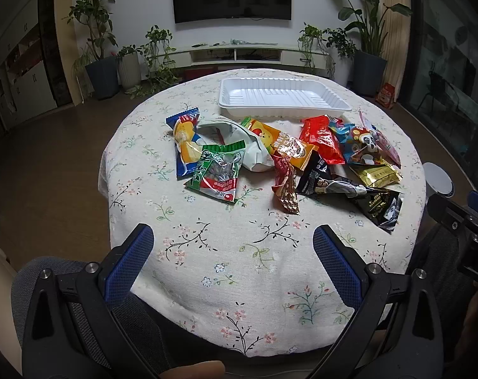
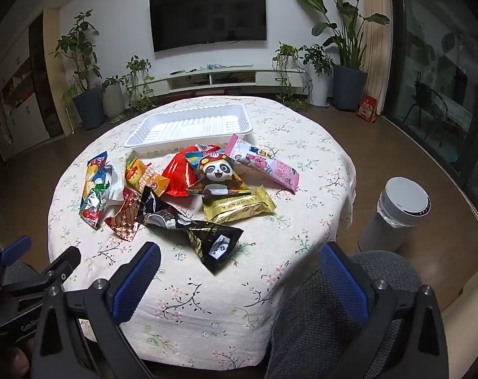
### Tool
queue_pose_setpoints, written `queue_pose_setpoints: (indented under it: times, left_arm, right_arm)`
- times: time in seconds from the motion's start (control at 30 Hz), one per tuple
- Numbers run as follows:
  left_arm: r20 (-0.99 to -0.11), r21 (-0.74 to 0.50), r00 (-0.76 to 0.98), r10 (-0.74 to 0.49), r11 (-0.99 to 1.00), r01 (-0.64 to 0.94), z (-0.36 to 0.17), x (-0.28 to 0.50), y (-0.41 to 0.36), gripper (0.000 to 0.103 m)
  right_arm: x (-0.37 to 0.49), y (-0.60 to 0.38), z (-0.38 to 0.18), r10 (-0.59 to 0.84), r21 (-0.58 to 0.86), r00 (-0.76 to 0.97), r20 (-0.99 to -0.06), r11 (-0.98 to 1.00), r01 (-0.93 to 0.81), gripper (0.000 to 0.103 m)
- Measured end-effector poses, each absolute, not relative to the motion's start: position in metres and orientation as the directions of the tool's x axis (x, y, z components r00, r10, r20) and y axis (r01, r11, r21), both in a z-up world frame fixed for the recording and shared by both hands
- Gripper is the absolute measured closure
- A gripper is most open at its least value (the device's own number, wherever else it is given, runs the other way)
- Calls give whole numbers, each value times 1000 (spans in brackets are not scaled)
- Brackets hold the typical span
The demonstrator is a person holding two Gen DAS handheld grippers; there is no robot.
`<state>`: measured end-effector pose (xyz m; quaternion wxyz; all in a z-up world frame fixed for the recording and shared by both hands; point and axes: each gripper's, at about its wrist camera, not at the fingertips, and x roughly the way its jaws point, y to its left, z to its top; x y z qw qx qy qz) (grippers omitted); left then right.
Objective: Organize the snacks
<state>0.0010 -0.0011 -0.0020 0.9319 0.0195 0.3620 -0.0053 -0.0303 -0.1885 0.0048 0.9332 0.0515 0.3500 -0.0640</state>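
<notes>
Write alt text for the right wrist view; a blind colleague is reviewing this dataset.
An empty white plastic tray sits at the far side of a round table under a floral tablecloth, with a pile of colourful snack packets in front of it. The open right tool is near the table's front edge, holding nothing.

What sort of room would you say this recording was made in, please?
Most likely a home living room: a wall-mounted television above a low white media cabinet, potted houseplants, and a round table under a floral cloth.
</notes>
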Motion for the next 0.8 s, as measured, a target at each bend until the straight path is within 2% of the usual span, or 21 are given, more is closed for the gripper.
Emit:
queue_pose_setpoints:
  times: [0.8]
  left_arm:
    - [-679, 25, 735, 0, 999, 23, -3, 1, -1, 1]
  right_arm:
    - [-30, -187, 4, -83, 50, 746, -661, 987, 155, 0]
